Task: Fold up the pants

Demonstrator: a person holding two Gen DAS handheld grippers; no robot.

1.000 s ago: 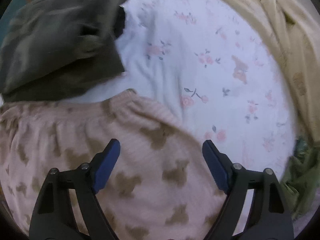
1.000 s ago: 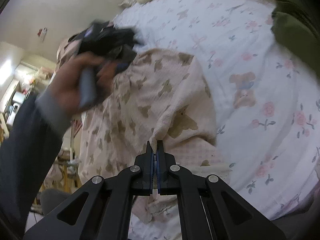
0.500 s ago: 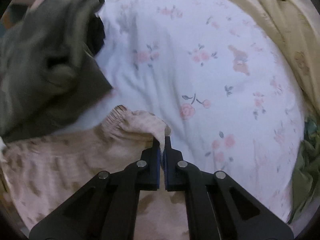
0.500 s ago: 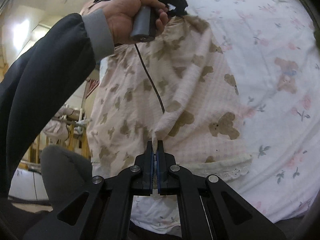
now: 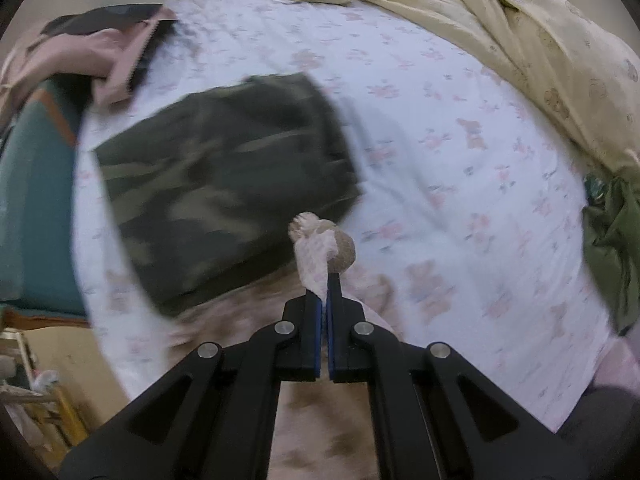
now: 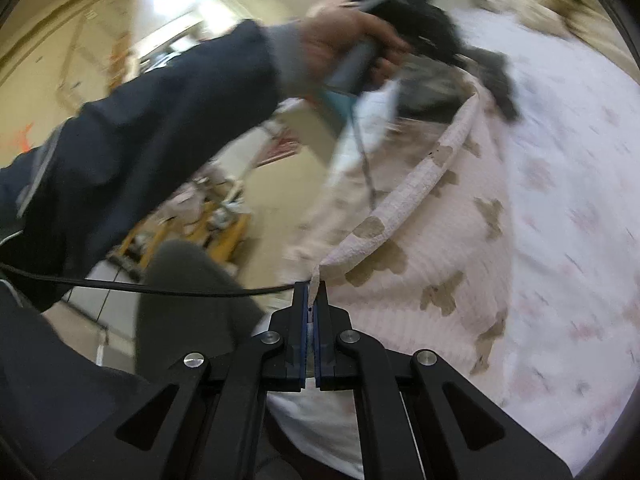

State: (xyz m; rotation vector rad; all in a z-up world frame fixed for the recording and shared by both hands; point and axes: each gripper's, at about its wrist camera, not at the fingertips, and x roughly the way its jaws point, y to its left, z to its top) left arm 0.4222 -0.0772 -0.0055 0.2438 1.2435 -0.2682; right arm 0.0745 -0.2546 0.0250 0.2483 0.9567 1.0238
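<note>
Pink pants with brown bear prints hang over the flowered bedsheet, lifted along one edge. My right gripper is shut on one end of that edge. At the far end the left gripper, held by a hand, pinches the same edge. In the left wrist view my left gripper is shut on a bunched corner of the pants, with the rest of the pants blurred below it.
A folded camouflage garment lies on the sheet just left of the lifted corner. A cream duvet is heaped at the back right, green cloth at the right edge. A dark sleeve crosses the right wrist view.
My left gripper went from open over the pants to shut on their corner, then rose with it. Both grippers have lifted and the pants' edge now hangs stretched between them.
</note>
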